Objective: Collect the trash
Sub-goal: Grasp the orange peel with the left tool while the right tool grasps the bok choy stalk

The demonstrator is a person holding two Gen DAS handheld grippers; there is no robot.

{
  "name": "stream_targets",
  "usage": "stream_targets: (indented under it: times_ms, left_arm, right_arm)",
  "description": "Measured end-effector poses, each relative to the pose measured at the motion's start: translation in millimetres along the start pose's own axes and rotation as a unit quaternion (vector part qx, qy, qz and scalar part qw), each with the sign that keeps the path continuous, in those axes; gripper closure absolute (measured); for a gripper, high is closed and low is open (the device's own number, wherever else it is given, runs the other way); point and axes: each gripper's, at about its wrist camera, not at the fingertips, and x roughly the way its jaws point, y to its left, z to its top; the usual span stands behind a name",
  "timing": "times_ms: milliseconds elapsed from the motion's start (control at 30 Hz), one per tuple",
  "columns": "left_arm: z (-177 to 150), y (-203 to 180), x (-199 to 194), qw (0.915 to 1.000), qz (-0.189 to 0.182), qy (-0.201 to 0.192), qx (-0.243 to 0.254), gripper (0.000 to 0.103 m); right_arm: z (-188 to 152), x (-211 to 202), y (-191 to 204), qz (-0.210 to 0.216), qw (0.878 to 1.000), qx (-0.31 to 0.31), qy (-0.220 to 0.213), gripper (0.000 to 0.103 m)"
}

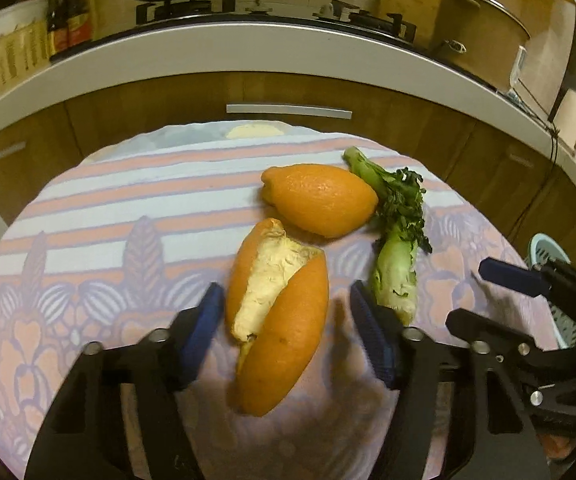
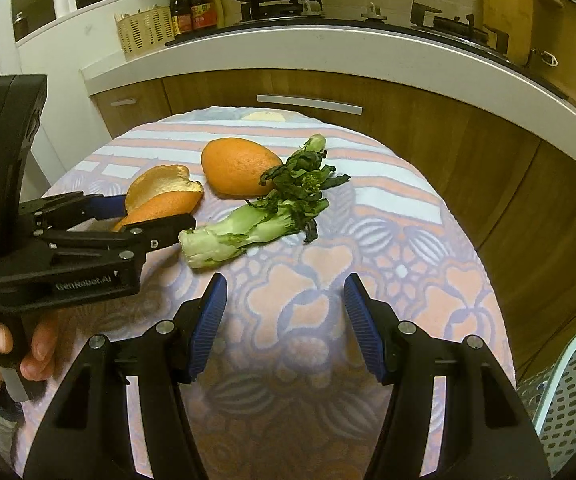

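Item: near orange peel (image 1: 276, 316), split side up, on the patterned tablecloth (image 1: 100, 248) toward the table's near edge. Long axis runs roughly along the left gripper (image 1: 286, 318)'s pointing line.
Left gripper: jaws apart, straddling the peel, one pad on each long side; contact cannot be confirmed, a gap seems to show on the right.
Right gripper (image 2: 286, 320): jaws apart, nothing between them, over bare cloth short of the vegetable stalk (image 2: 248, 228).
Also present: second orange peel (image 1: 319, 200) farther back; perforated basket (image 2: 567, 400) off the table's right edge.
Nearer hand: left.

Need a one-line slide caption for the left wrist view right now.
Left gripper open around the near orange peel, beside a second peel and a vegetable stalk on the patterned tablecloth.
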Motion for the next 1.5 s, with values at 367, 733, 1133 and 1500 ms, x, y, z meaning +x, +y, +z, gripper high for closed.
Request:
stream_targets:
  times_ms: [367, 733, 1133, 1500]
  left_arm:
    - [-30, 31, -42, 0.9918, -0.002, -0.025, -0.125, 0.078]
    - [-51, 43, -60, 0.9852, 0.022, -0.084, -0.148, 0.078]
    - [-55, 40, -66, 0.9849, 0.017, -0.095, -0.144, 0.078]
    - [-64, 7, -88, 0.987, -0.023, -0.091, -0.13, 0.078]
  right_arm:
    - [13, -1, 19, 0.039, 0.999, 0.015, 0.014, 0.042]
    - [38, 49, 50, -0.068, 0.994, 0.066, 0.058, 0.029]
    - [12, 21, 46, -0.067, 0.996, 0.022, 0.052, 0.081]
    - [-53, -66, 30, 0.041, 0.995, -0.085, 0.023, 0.082]
